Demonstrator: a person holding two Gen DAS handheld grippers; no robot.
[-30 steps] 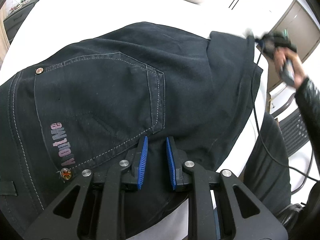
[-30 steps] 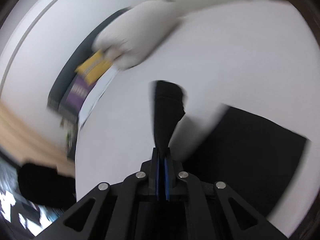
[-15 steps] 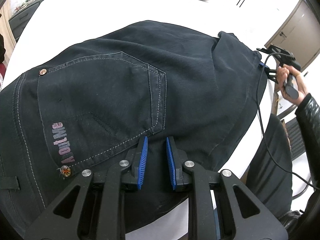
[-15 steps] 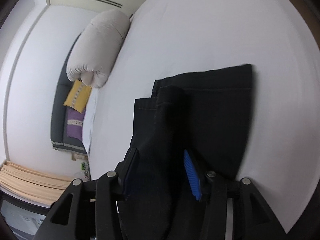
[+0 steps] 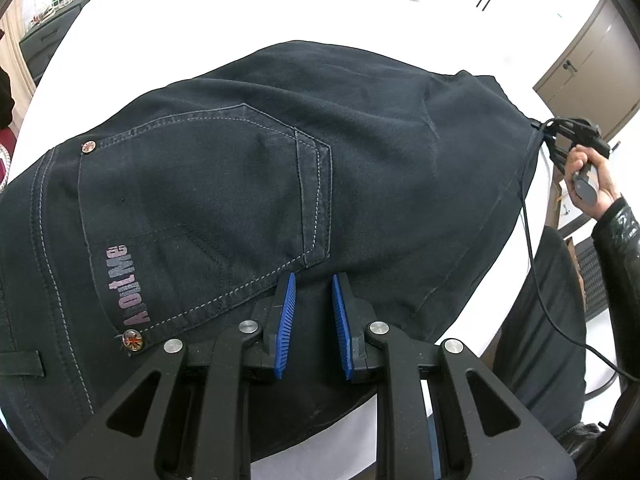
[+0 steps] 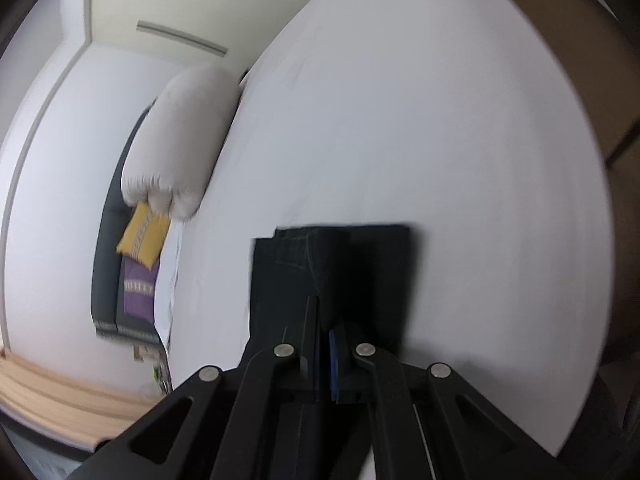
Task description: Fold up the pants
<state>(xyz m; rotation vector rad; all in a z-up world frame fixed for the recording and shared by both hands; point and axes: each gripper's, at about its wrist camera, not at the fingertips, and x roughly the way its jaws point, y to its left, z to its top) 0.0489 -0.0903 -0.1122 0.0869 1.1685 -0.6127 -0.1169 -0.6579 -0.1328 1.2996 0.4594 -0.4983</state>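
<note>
The black jeans (image 5: 248, 168) lie spread on a white bed (image 5: 200, 12), back pocket up. My left gripper (image 5: 312, 280) sits at their near edge just below the pocket, its blue pads a little apart with dark fabric pinched between them. In the left wrist view my right gripper (image 5: 560, 136), held by a hand (image 5: 588, 176), is at the jeans' far right corner. In the right wrist view the right gripper (image 6: 323, 336) is shut on a raised fold of the stacked leg hems (image 6: 332, 272).
A rolled white duvet (image 6: 184, 140) lies at the head of the bed, with yellow and purple cushions (image 6: 142, 232) beyond it. A cable (image 5: 532, 240) trails from the right gripper past the person's dark-clad legs (image 5: 548, 320). A wooden cabinet (image 5: 588, 52) stands beyond the bed.
The right gripper came down onto the leg ends, opened around them, then closed on a fold. In the left wrist view it slid lower along the jeans' right edge. The left gripper kept still.
</note>
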